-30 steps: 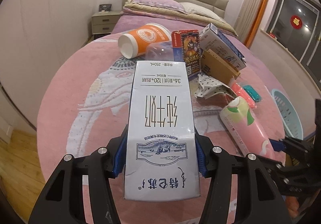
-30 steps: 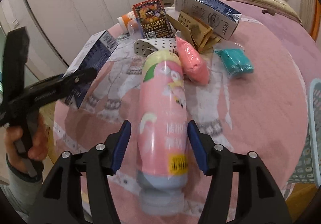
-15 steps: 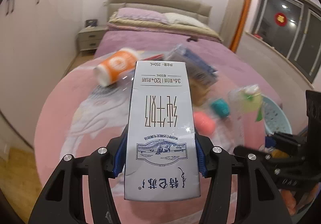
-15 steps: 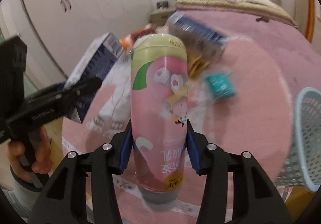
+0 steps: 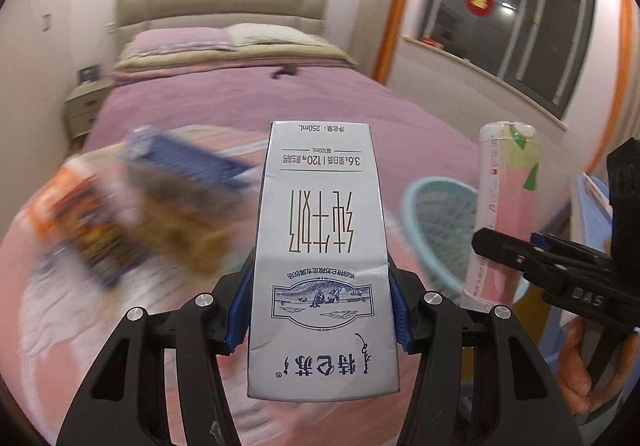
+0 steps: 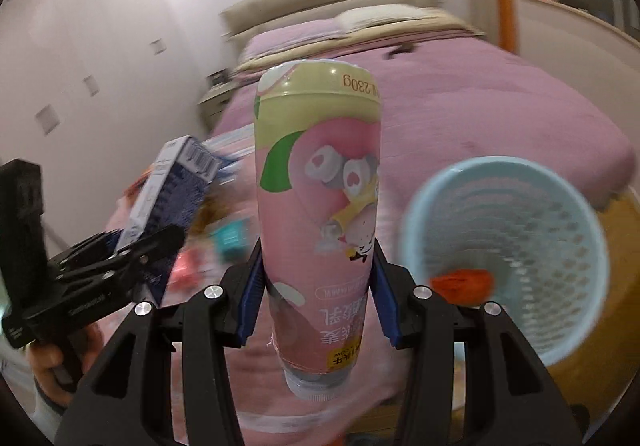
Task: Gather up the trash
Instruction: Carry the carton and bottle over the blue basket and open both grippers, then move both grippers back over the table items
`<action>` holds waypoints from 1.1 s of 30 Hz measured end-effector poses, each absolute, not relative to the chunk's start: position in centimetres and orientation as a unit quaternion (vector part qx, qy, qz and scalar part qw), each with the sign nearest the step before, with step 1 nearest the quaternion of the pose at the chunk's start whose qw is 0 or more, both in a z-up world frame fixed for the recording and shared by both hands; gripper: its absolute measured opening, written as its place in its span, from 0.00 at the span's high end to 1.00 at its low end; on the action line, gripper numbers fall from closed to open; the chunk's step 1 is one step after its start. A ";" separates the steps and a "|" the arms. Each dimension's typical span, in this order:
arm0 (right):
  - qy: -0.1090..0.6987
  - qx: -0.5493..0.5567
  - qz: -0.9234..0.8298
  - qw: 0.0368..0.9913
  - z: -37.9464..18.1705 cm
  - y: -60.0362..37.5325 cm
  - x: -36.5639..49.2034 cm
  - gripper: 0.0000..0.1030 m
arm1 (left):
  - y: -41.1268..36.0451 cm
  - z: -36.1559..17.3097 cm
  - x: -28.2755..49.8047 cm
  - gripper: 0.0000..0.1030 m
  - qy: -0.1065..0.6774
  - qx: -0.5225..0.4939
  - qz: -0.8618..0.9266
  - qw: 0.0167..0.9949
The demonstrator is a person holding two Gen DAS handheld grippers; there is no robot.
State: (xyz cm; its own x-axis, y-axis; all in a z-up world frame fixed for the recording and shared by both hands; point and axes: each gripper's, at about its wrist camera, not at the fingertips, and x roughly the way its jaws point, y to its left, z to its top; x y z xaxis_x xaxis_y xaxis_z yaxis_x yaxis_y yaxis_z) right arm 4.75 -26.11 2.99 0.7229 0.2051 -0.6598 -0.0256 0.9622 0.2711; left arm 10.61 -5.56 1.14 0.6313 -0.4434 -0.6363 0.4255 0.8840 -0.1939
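Pink and pale green wrapped the bottle (image 6: 318, 214) that your right tongs (image 6: 318, 302) had clamped between their blue pads (image 6: 250, 302), cap end toward the camera and base pointing away, at the centre of the right wrist frame; those pads had just been closing onto it. At the right of that frame sat the light blue mesh basket (image 6: 560, 334), with something orange-red (image 6: 462, 284) lying inside it. At the left edge you held the left tongs (image 6: 132, 250) gripped on the milk carton (image 6: 176, 190), seen there from its blue side, with your hand (image 6: 48, 362) below. In the left wrist frame, your left tongs (image 5: 320, 310) were clamped on that white carton (image 5: 322, 266), which filled the centre with its print upside down. To the right, your right tongs (image 5: 508, 246) held the bottle (image 5: 506, 206) upright in front of the basket (image 5: 436, 222), and your right hand (image 5: 572, 366) showed at the lower right. At the left of that frame the remaining litter (image 5: 152, 206) lay blurred on the pink rug (image 5: 100, 318); I could make out only a blue box, something brown and an orange patch. Behind everything stood the bed (image 5: 260, 98) with its purple cover, and a dark window (image 5: 516, 22) sat at the upper right.
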 end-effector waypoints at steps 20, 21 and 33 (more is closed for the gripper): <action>0.465 0.178 -0.130 0.858 -5.2 -42.5 9.0 0.43 | -23.0 -2.7 15.0 0.27 0.357 0.033 -0.348 0.866; 0.459 0.181 -0.133 0.859 -5.1 -42.7 8.7 0.42 | -22.4 -2.5 14.8 0.27 0.354 0.027 -0.351 0.866; 0.414 0.171 -0.072 0.891 -1.5 -36.9 7.3 0.41 | -13.3 1.2 12.1 0.25 0.309 -0.043 -0.310 0.898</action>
State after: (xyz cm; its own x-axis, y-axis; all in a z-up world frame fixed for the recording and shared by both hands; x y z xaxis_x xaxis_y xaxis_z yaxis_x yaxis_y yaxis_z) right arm 7.30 -36.89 -1.48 0.6469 0.0129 -0.7624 0.2697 0.9314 0.2446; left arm 12.11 -13.29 1.20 0.6169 -0.5833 -0.5283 0.5304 0.8041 -0.2684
